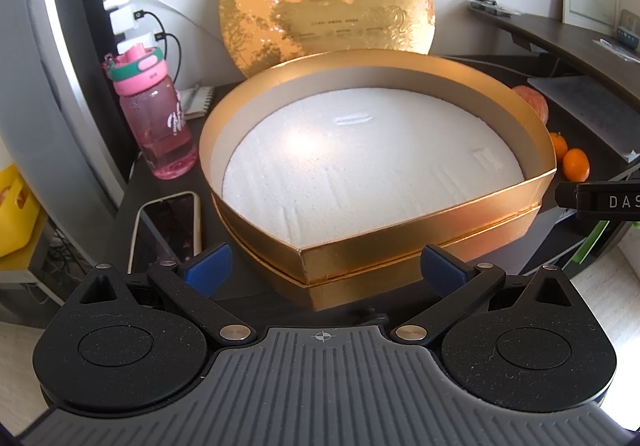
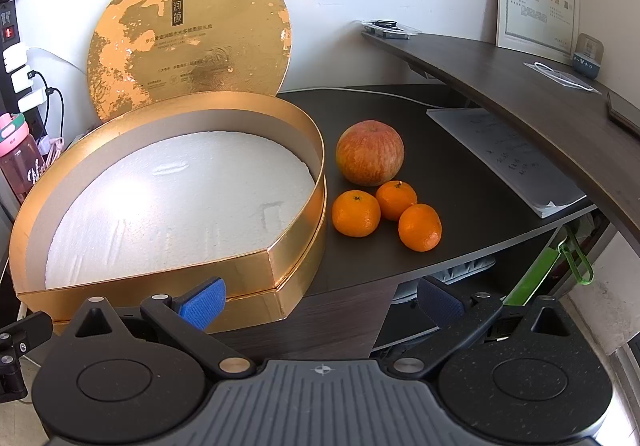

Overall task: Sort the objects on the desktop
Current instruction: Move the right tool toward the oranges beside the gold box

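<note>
From where I steer, both tongs hang back off the near edge of the desk with nothing in them: the left tongs (image 1: 324, 266) stand wide, pointing straight at the near corner of the gold box (image 1: 420, 222), and the right tongs (image 2: 320, 302) stand just as wide, with the box ahead to their left and the fruit ahead, a little to their right. The box lies open; only its white foam floor (image 2: 180, 206) shows, with no object resting in it. Its round lid (image 2: 188, 30) leans on the wall behind. The apple (image 2: 369, 152) and three oranges (image 2: 356, 213) (image 2: 396, 200) (image 2: 420, 227) sit bunched on the desk just beside the box's right wall, outside it. To the left of the left tongs lie a phone (image 1: 168, 230) and, farther ahead, a pink bottle (image 1: 154, 118). I judge the sorting open: if fruit belongs in the box, all four pieces remain; a finished unpacking would look the same.
</note>
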